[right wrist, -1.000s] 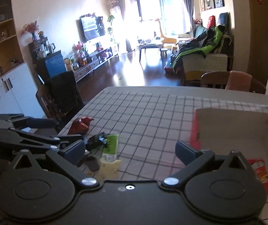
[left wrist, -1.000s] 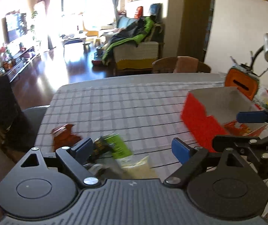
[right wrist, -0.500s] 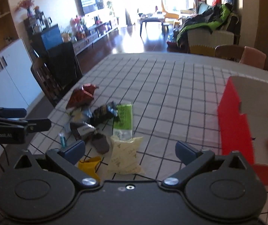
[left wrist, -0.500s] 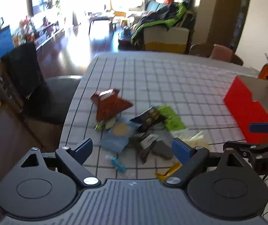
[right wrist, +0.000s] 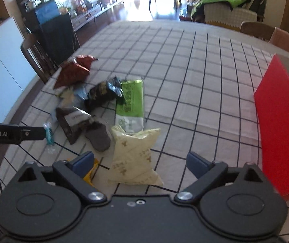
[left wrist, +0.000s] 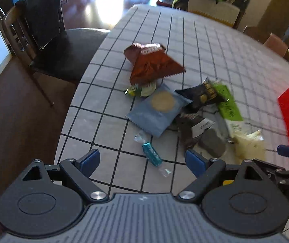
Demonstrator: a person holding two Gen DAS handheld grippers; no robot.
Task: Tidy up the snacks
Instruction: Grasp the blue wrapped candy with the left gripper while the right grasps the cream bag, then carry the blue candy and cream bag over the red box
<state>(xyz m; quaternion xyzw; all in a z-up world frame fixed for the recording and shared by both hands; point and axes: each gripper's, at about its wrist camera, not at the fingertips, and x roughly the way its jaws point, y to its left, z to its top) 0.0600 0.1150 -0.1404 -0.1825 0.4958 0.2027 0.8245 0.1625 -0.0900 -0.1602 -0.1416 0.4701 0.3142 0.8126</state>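
Checked cloth covers the tabletop (right wrist: 195,64); its left edge drops to a dark chair (left wrist: 49,40) just beside the snack pile. Left tongs (left wrist: 142,160) gape wide and empty above a teal candy (left wrist: 152,154). Right tongs (right wrist: 140,160), jaws just narrowed slightly yet wide and empty, hover over a pale yellow pouch (right wrist: 134,158). Open cloth separates pile from red box (right wrist: 280,125). Both views sit lower and closer than before.

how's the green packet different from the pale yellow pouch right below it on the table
The green packet is long, narrow and flat, bright green fading to white at its near end; the pale yellow pouch is wider, puffier and cream all over. The pouch lies nearer the right gripper. Both lie on the checked tablecloth, ends meeting.
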